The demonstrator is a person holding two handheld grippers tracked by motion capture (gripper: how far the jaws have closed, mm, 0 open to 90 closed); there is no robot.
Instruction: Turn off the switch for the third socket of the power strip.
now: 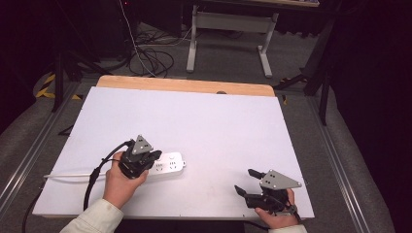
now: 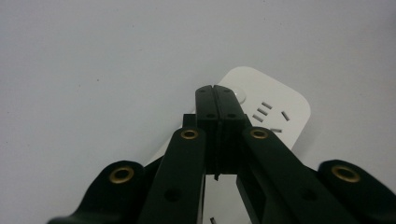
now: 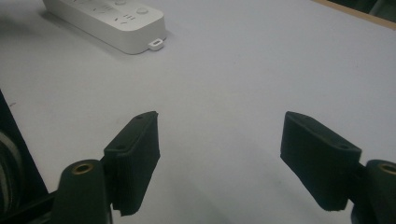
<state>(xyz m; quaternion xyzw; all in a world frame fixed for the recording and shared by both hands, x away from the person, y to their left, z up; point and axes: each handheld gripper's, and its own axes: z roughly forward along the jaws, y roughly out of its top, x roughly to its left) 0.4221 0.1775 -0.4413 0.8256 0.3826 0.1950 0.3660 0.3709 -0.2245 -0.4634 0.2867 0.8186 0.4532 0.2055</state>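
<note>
A: Where does the white power strip [image 1: 167, 164] lie?

B: Flat on the white table top [image 1: 194, 121], near the front left, with its long axis running left to right in the high view. Its cord trails off toward the table's left edge, and the free end with the small hanging tab points toward the right gripper.

A: Which gripper is nearer?

B: The left gripper [image 1: 154, 156], by far. It sits right over the strip's left half. In the left gripper view its jaws are pressed together with nothing between them, and the closed tip [image 2: 216, 93] lies over the round switch button [image 2: 240, 94] at the strip's end; whether it actually presses the button cannot be told.

A: And the other?

B: The right gripper [image 1: 247, 181] rests well apart near the front right edge, jaws spread wide and empty, pointing back toward the strip [image 3: 107, 21].

A: So the coming move?

B: Probably a downward push, straight onto the strip's top face below the left tip.
</note>
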